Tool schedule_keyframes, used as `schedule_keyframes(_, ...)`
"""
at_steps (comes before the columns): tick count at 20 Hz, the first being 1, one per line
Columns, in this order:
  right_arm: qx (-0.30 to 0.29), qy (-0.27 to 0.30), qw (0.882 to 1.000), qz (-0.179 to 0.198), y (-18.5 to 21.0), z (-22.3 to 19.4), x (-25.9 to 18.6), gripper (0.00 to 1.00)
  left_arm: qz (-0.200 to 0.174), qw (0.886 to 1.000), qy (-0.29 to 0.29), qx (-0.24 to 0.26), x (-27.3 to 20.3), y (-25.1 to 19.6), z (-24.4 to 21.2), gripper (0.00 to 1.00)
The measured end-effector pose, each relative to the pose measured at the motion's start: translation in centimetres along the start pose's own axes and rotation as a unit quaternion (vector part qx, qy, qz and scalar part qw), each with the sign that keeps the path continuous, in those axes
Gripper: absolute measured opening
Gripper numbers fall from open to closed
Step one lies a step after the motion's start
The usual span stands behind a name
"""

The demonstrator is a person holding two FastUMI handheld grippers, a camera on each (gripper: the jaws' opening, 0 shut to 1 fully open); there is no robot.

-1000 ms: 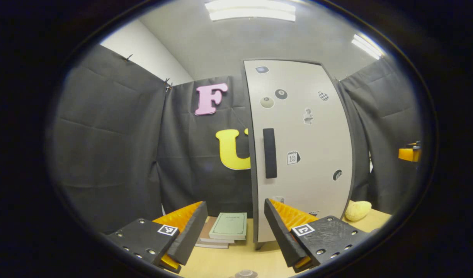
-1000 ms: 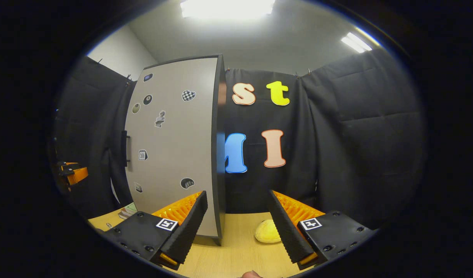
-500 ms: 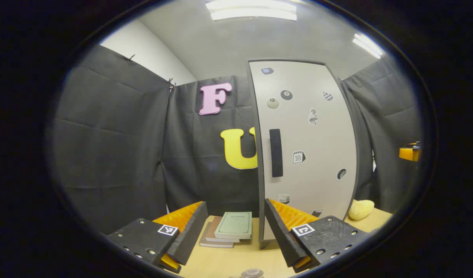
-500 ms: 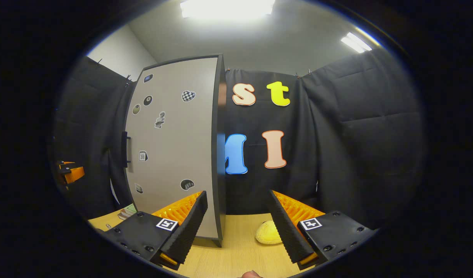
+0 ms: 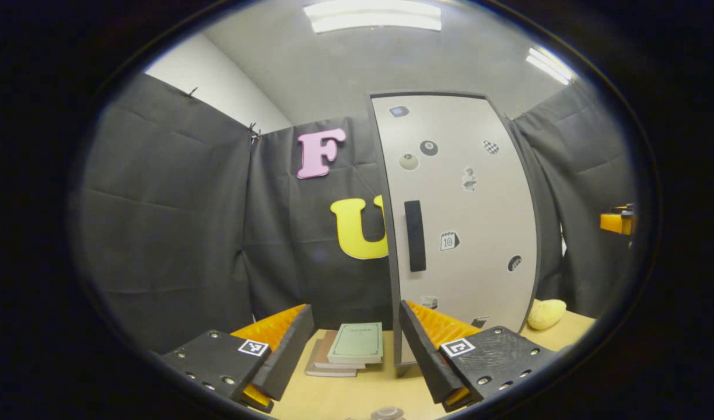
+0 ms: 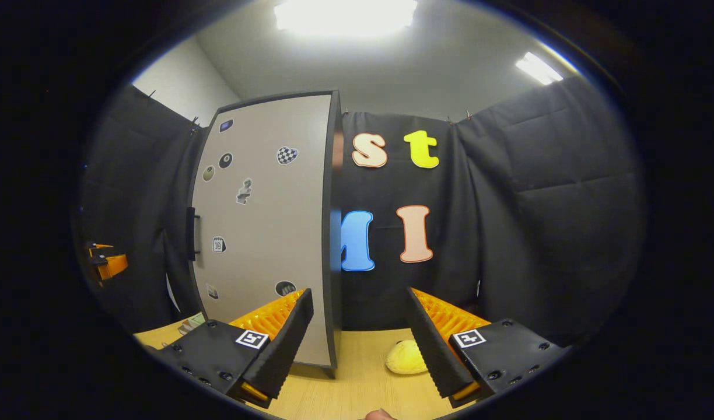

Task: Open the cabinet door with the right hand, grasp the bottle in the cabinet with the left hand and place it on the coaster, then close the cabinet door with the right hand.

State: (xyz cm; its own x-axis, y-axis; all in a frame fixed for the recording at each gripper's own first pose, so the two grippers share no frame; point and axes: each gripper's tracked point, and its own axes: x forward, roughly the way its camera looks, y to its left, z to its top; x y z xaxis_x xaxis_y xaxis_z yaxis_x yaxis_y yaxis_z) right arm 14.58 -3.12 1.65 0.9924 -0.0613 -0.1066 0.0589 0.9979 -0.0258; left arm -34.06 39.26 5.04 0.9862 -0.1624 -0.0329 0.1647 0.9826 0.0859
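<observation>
A tall cabinet with a light grey door stands on the wooden table, and the door is shut, hiding its inside. A black vertical handle sits near the door's left edge. My left gripper is open and empty, some way short of the cabinet, roughly level with the handle side. A small round brownish thing, perhaps the coaster, lies on the table just below it. In the right gripper view the same door and handle are seen from the right. My right gripper is open, empty and off the cabinet's right edge.
A stack of books lies left of the cabinet's foot. A yellow rounded object rests on the table right of the cabinet. Black cloth walls close the booth. The left gripper is at the far left of the right gripper view.
Both cameras have shifted only slightly. The cabinet sits a little lower in the right gripper view, and has drifted a little sideways in the left gripper view. The door stays shut and both grippers stay open.
</observation>
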Motion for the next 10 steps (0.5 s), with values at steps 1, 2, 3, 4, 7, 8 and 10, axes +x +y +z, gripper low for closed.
schedule_keyframes(1, 0.000, 0.002, 1.000, 0.001, -0.02, -0.11, -0.04, 0.94, 0.000, 1.000, -0.002, 0.002, 0.05, 0.05, -0.04, 0.89)
schedule_keyframes(2, 0.000, 0.002, 1.000, -0.002, -0.02, -0.21, 0.09, 0.99, 0.003, 1.000, -0.003, 0.005, 0.11, 0.12, 0.01, 0.91)
schedule_keyframes(3, 0.000, 0.001, 1.000, -0.004, -0.06, -0.30, -0.01, 0.99, 0.007, 1.000, -0.004, 0.006, 0.18, 0.20, 0.02, 0.89)
schedule_keyframes(4, 0.001, 0.000, 1.000, -0.004, 0.07, -0.31, 0.12, 0.99, 0.006, 1.000, -0.004, 0.006, 0.21, 0.07, 0.07, 0.89)
schedule_keyframes(7, 0.004, 0.004, 1.000, -0.002, 0.24, -0.71, 0.11, 0.99, 0.002, 1.000, -0.006, 0.007, 0.15, 0.13, 0.16, 0.89)
schedule_keyframes(8, 0.004, 0.002, 1.000, -0.003, 0.18, -0.62, 0.07, 0.94, 0.001, 1.000, -0.007, 0.008, 0.19, 0.11, 0.23, 0.89)
schedule_keyframes(10, 0.004, -0.010, 1.000, -0.008, -0.20, -0.18, -0.13, 0.98, 0.005, 1.000, -0.014, 0.012, 0.18, 0.30, 0.48, 0.89)
